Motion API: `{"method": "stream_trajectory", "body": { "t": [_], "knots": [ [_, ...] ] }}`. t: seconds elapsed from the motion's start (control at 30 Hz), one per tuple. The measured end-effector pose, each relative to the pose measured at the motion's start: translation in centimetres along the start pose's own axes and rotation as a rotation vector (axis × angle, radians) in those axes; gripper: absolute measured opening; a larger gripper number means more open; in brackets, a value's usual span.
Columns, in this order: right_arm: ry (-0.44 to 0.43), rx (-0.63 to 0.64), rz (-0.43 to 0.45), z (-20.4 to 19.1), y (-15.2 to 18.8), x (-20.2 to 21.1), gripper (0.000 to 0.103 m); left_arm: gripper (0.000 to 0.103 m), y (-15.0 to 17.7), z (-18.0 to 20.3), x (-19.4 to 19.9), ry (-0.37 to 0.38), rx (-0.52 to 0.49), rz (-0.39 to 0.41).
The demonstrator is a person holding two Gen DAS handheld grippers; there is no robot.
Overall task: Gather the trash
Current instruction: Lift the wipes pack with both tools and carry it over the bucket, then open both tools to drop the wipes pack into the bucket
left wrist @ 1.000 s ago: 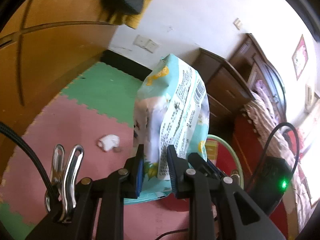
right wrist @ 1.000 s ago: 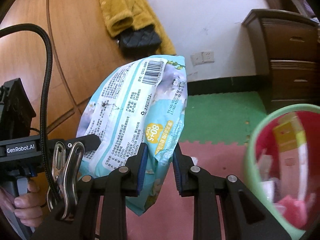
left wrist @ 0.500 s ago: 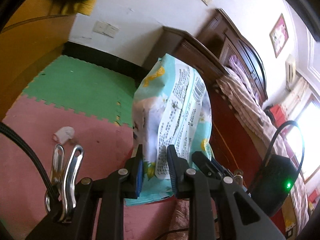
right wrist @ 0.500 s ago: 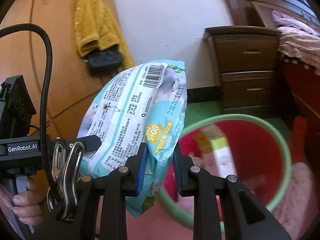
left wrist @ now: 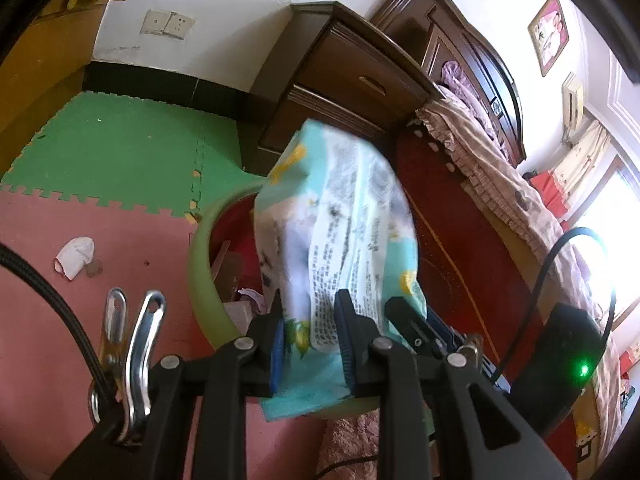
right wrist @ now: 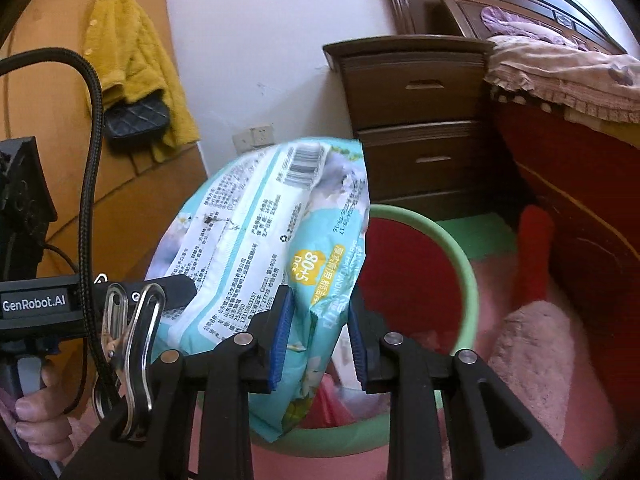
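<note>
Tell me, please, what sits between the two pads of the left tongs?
The light blue wipes package, pinched above the green-rimmed bin; the left wrist view shows it.

Dark wooden nightstand (right wrist: 416, 120) with two drawers against white wall (right wrist: 260, 40). Bed (right wrist: 580, 168) just beside it, red side panel, pink ruffled cover (right wrist: 560, 76) draped over edge. Dark carved headboard (left wrist: 472, 60) behind. Yellow fleece jacket (right wrist: 132, 56) hanging on wooden door, black quilted bag (right wrist: 136, 120) hanging in front of it. Wall socket (right wrist: 254, 136) low on wall. Floor covered in foam mats, green mat (left wrist: 120, 152) joined to pink mat (left wrist: 60, 232). Framed picture (left wrist: 549, 32) high on wall. Bright window (left wrist: 612, 240) with curtain at right.
</note>
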State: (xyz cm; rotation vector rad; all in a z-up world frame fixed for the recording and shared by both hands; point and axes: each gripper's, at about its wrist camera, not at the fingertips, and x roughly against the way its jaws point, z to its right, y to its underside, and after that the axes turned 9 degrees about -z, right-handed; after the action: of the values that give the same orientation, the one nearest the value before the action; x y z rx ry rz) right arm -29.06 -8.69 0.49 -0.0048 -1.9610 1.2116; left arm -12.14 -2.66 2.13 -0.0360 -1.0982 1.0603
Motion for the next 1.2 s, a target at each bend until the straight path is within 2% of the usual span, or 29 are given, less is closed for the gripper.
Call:
{"method": "stream_trajectory", "body": {
  "t": [0.17, 0.33, 0.67, 0.73, 0.8, 0.9, 0.97, 1.1, 1.2],
  "knots": [
    [0.019, -0.029, -0.021, 0.8, 0.0, -0.6, 0.029, 0.025, -0.7, 0.1, -0.9, -0.009, 0.001, -0.021],
    [0.054, -0.034, -0.022, 1.1, 0.0, -0.6, 0.034, 0.033, -0.8, -0.1, -0.8, -0.036, -0.004, -0.043],
    [0.103, -0.024, 0.002, 1.2, -0.1, 0.1, 0.036, 0.036, -0.7, -1.0, 1.9, -0.098, -0.008, -0.009],
    [0.109, -0.026, 0.011, 1.4, -0.2, 0.5, 0.04, 0.036, -0.6, -1.4, 2.6, -0.113, -0.005, 0.003],
    [0.124, -0.035, 0.014, 1.7, -0.3, 0.8, 0.054, 0.036, -0.4, -1.6, 3.1, -0.155, -0.006, 0.013],
    [0.147, -0.042, 0.021, 2.3, -0.7, 1.6, 0.054, 0.036, 0.1, -2.3, 4.1, -0.222, -0.021, 0.045],
    [0.154, -0.028, 0.023, 2.5, -1.1, 2.1, 0.054, 0.036, 0.3, -3.1, 4.7, -0.238, -0.012, 0.059],
    [0.091, 0.057, 0.007, 1.8, -3.0, 2.8, 0.054, 0.036, 0.7, -5.2, 4.9, -0.259, 0.029, 0.064],
    [0.012, 0.114, -0.053, 0.8, -4.8, 2.1, 0.054, 0.036, 1.0, -7.1, 4.6, -0.275, 0.076, 0.058]
  ]
}}
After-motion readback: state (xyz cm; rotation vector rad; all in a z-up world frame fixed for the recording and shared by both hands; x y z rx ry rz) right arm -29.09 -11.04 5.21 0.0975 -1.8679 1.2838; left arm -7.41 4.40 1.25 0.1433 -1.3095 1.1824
